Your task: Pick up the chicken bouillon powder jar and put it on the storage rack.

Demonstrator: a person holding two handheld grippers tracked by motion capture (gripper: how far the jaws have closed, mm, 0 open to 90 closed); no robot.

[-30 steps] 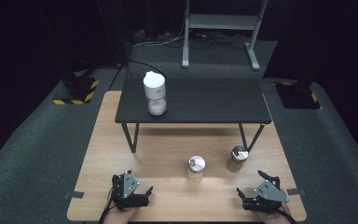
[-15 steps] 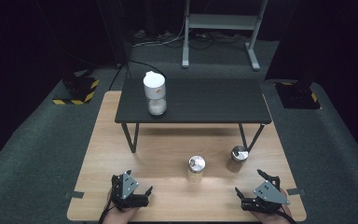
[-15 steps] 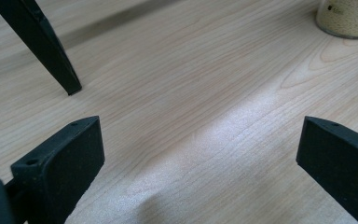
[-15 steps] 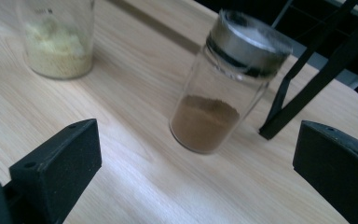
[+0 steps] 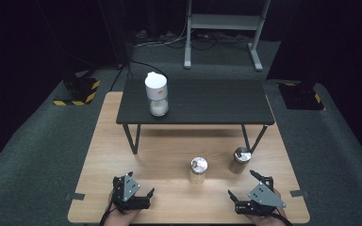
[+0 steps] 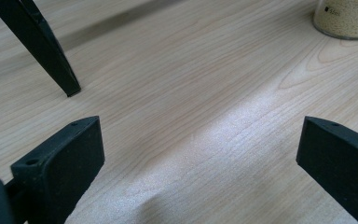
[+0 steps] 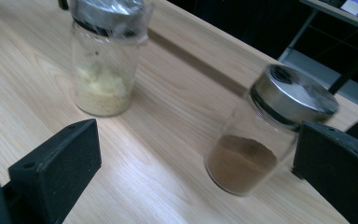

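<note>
Jar of brown powder [image 7: 261,135] stands on the wooden surface [image 5: 160,155] just ahead of the right tool [image 5: 250,190], beside the yellow-grain jar [image 7: 105,56]. Both tools, left tool [image 5: 139,190] included, gape empty. Advisably centre the glass body between the jaws, below the lid.

Brown-filled jar [image 7: 261,135]; yellow-filled jar [image 7: 105,56]; black fingers [image 7: 56,168].

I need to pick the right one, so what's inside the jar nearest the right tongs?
The jar holds a low layer of brown powder under a metal lid; above it the glass looks empty. The other jar holds pale yellowish grains.
</note>
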